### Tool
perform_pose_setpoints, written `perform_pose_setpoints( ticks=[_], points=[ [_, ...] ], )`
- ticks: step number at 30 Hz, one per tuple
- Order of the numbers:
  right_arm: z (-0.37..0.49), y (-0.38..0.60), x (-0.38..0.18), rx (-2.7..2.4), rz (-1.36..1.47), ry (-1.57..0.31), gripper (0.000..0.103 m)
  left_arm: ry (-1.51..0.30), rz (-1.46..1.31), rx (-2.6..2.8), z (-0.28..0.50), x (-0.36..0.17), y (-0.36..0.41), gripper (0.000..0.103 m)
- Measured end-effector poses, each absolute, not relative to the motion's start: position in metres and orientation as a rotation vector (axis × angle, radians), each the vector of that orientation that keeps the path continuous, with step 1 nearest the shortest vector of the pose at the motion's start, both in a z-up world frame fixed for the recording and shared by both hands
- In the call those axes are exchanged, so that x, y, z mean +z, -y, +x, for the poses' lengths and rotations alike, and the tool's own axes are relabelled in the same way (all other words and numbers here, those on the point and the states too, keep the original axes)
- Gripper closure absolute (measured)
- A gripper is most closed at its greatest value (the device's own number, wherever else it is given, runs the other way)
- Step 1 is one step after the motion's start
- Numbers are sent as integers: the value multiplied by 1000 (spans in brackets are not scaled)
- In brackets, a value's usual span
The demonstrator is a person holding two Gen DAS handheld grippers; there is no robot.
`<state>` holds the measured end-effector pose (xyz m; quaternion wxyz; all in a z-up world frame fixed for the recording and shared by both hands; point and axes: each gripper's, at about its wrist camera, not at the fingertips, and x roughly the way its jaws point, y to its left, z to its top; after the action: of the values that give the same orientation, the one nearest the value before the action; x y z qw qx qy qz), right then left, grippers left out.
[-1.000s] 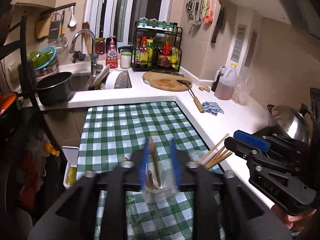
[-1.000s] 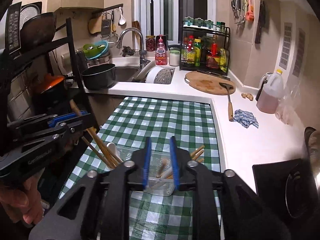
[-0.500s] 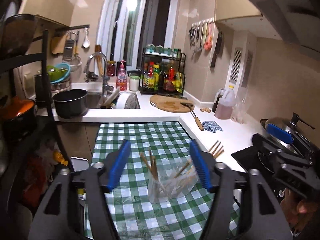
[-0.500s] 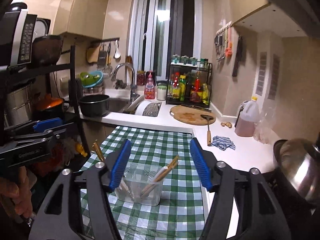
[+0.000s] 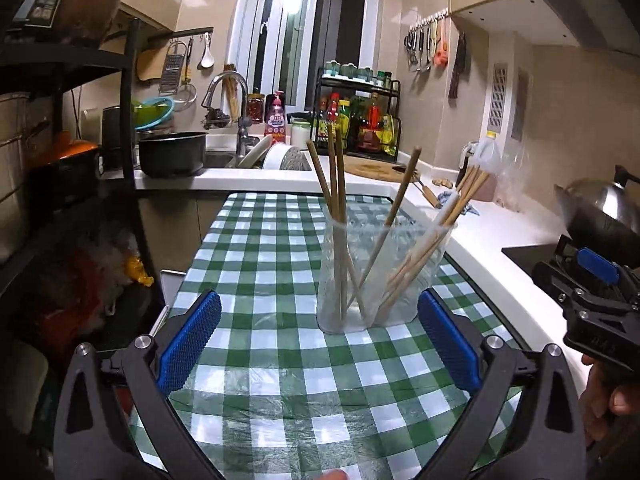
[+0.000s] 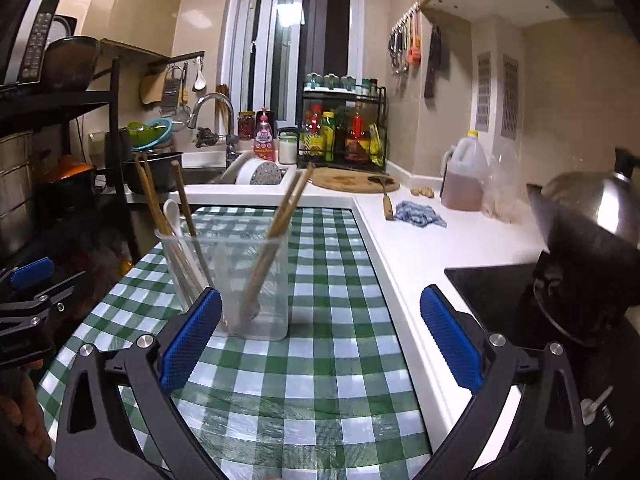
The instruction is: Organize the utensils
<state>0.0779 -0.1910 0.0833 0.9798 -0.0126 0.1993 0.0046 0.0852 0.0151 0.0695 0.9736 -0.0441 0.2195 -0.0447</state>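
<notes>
- Between both sets of blue pads: nothing gripped.
- Left gripper (image 5: pixel 319 344): jaws spread wide, low over the green-checked tablecloth (image 5: pixel 280 380), just near of the clear plastic container (image 5: pixel 380 276), not touching it.
- Right gripper (image 6: pixel 320 340): jaws likewise wide apart; left pad (image 6: pixel 191 340) overlapping the container's (image 6: pixel 236 284) near-left corner in view, contact impossible to judge.
- Container: upright on the cloth, near the table's middle, right of centre in the left wrist view, left of centre in the right wrist view.
- Inside it: wooden chopsticks (image 5: pixel 338 216) leaning against the rim at several angles, tips fanned upward; a white spoon (image 6: pixel 173 216) propped at the left side in the right wrist view.
- At the right edge of the left wrist view: the other gripper's black body with blue pad (image 5: pixel 596 292), held in a hand (image 5: pixel 608 412).
- At the left edge of the right wrist view: the left tool's body (image 6: pixel 28 304), low beside the table.
- Right of the table: white counter (image 6: pixel 440 240), black cooktop (image 6: pixel 492 292), steel pot lid (image 6: pixel 592 200).
- Farther right on the counter: blue cloth (image 6: pixel 418 214), wooden-handled spatula (image 6: pixel 386 196), round cutting board (image 6: pixel 352 180), jug of amber liquid (image 6: pixel 464 176).
- Far end: sink with faucet (image 5: pixel 228 92), black pot (image 5: pixel 172 154), rack of bottles (image 5: pixel 356 120).
</notes>
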Motion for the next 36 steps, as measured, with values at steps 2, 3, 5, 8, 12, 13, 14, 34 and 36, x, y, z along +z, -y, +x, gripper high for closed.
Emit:
perform_pose_setpoints(
  ticks=[2,3,5,8,12,13,14,34,36],
  points=[
    [83,193,75,-4,-16,-413,5,-451,-91,-77,90,62,-14,8],
    [84,194,73,0,-12,-418,5,-452,-96,-75,92,60,-14,8],
    [87,197,70,-14,0,-426,5,-443,-98,-74,93,57,-10,8],
    [90,201,64,-19,4,-434,5,-422,-83,-79,91,53,-4,8],
    [92,199,57,-25,-11,-442,5,-416,-79,-78,91,47,4,8],
    [93,199,55,-24,-15,-447,5,-415,-79,-75,91,46,4,8],
    [93,198,54,-21,-18,-448,5,-412,-77,-71,90,45,5,8],
    [95,191,46,-12,-40,-465,5,-425,-110,-68,91,42,-3,8],
    [95,191,46,-13,-39,-464,5,-428,-106,-73,91,41,-2,8]
  ],
)
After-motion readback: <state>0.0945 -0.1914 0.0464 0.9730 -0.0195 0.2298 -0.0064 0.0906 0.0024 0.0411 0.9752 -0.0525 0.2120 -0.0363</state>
